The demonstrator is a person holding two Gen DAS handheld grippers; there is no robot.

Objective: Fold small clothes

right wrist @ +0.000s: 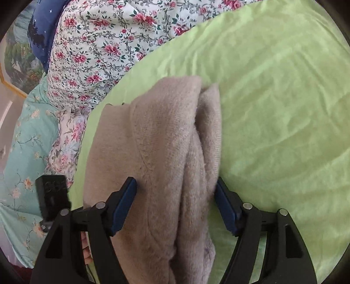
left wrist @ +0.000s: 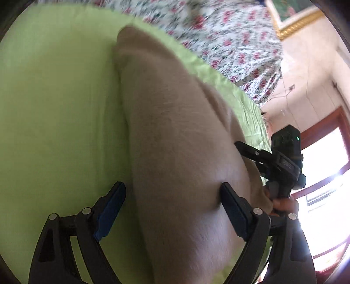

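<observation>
A beige fuzzy garment (left wrist: 175,135) lies bunched in a long roll on the green sheet (left wrist: 54,98). My left gripper (left wrist: 172,196) is open, its fingers wide apart on either side of the roll. In the right wrist view the same garment (right wrist: 157,135) shows several thick folds. My right gripper (right wrist: 175,192) is open too, its blue pads (right wrist: 122,207) straddling the folds and touching the cloth on both sides. The right gripper also shows in the left wrist view (left wrist: 280,166), at the garment's right edge.
A floral quilt (right wrist: 98,43) and a teal floral cover (right wrist: 21,153) lie beyond the green sheet (right wrist: 284,109). A framed picture (left wrist: 291,19), a pink wall and a bright window (left wrist: 328,174) are at the right.
</observation>
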